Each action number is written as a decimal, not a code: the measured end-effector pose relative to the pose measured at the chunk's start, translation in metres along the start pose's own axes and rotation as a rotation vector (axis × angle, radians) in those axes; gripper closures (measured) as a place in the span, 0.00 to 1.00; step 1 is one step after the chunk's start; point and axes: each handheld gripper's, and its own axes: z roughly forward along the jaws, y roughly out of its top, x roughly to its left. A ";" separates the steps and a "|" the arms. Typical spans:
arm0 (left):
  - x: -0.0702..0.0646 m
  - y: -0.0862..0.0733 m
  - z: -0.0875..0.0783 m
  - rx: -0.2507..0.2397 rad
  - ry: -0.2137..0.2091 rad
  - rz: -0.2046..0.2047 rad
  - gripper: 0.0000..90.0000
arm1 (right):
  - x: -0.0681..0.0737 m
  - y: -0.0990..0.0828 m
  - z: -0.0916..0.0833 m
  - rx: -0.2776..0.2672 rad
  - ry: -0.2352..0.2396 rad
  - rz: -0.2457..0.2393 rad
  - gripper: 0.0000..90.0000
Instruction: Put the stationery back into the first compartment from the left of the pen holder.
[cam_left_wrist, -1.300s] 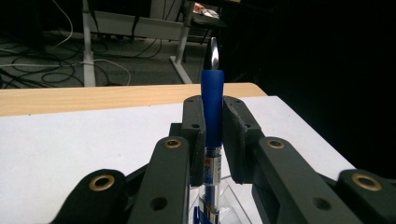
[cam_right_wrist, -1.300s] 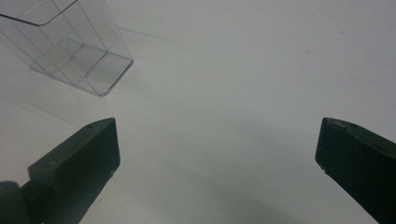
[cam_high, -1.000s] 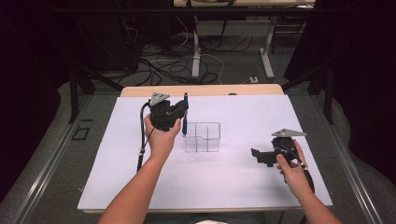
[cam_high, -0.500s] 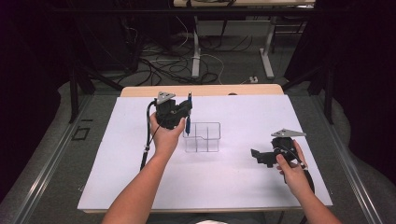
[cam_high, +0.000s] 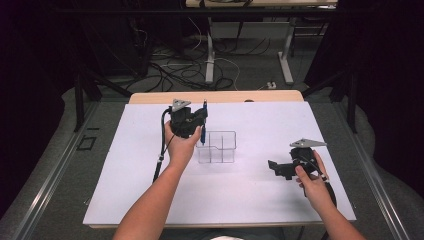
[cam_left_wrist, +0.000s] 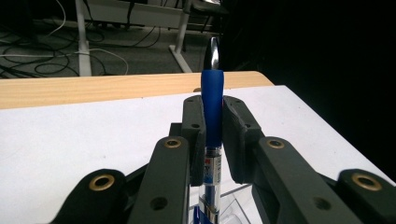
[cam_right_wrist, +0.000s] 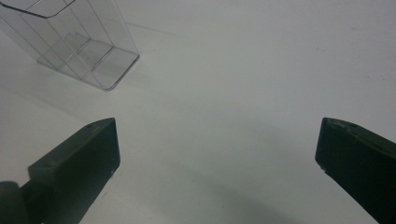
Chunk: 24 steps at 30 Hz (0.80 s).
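Here the left tool (cam_left_wrist: 212, 135) clamps an upright blue pen (cam_left_wrist: 212, 107) seemingly over the clear organizer (cam_high: 216, 147); the right tool (cam_right_wrist: 217, 154) gapes empty.

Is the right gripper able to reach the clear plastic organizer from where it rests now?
Probably yes. The right gripper rests on the white table with open, empty jaws pointing toward the clear organizer, and only bare table lies between them. The left gripper, holding the blue pen, hovers at the organizer's far-left corner.

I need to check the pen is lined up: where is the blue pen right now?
In the high view the blue pen stands upright in the left gripper, left of centre, at the clear organizer's left edge.
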 end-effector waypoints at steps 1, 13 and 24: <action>0.000 -0.001 0.001 0.002 0.001 0.002 0.89 | 0.000 0.000 0.000 0.001 0.000 0.000 0.00; 0.001 -0.013 0.007 0.018 0.022 0.004 0.89 | 0.000 0.000 0.000 0.004 0.006 -0.005 0.00; 0.004 -0.024 0.008 0.029 0.032 -0.007 0.89 | 0.000 -0.001 0.001 0.007 0.008 -0.018 0.00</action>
